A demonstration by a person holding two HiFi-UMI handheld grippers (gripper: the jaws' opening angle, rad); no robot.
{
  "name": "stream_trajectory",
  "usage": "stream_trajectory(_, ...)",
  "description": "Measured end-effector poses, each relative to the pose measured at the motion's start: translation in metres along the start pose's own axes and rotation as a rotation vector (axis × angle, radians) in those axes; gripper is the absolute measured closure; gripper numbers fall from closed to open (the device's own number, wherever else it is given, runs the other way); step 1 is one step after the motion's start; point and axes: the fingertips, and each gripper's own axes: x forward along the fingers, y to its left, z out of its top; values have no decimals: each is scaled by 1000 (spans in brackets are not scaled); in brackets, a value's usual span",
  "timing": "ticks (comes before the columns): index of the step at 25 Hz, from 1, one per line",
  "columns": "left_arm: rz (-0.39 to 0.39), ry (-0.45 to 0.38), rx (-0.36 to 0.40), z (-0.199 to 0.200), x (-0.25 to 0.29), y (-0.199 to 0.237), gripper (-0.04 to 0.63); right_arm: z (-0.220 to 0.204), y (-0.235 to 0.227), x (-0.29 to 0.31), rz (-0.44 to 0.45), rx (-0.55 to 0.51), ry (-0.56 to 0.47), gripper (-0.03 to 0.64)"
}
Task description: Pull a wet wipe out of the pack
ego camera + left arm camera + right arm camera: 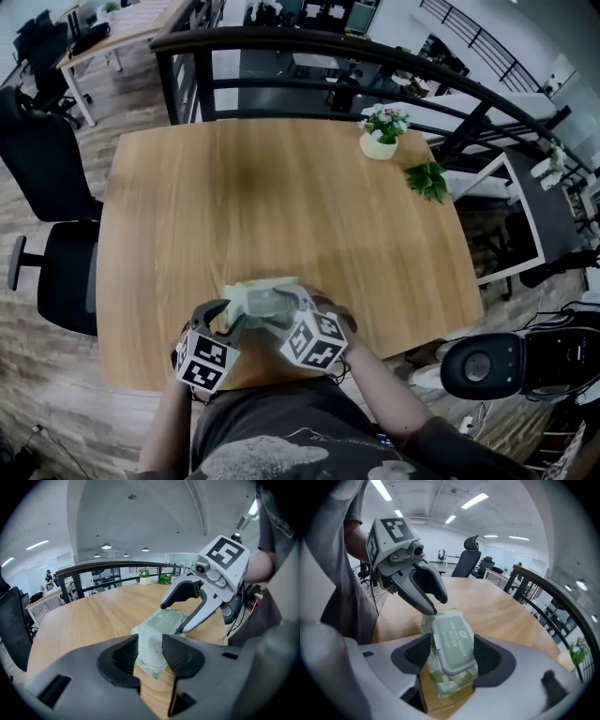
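Note:
A pale green wet wipe pack [265, 300] with a closed flip lid lies flat on the wooden table [281, 187], near its front edge. In the right gripper view the pack [452, 641] sits lengthwise between the spread jaws of my right gripper [451, 656], which is open around its near end. My left gripper [437, 604] comes in from the other side, open, with its lower fingertip at the pack's far end. In the left gripper view the pack [164, 625] shows through the gap of my left gripper [150, 651], and my right gripper [172, 618] straddles its far side.
A small white pot of flowers [380, 141] and a loose green sprig [428, 178] stand at the table's far right. Black office chairs [56, 272] are on the left, a dark railing [281, 42] runs behind, and a round stool [483, 366] stands at the right.

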Motion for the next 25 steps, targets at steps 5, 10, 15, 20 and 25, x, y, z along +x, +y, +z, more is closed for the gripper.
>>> stream_trajectory(5,27,30,22,0,3,-1,433,1,-3,2,25,-54,0,337)
stream_trajectory(10,89,76,39,-8,6,5,528,-2,-1,6,95,-23,-10,341)
stream_trajectory(15,109,48,29,-3,7,4,549,-2,-1,8,140,-8,-21,351)
stream_trajectory(20,87,72,37,-1,13,0,562,-2,1,8,177,7,-18,370)
stream_trajectory(25,99,80,12,-5,17,0,581,-3,2,10,198,10,-13,384)
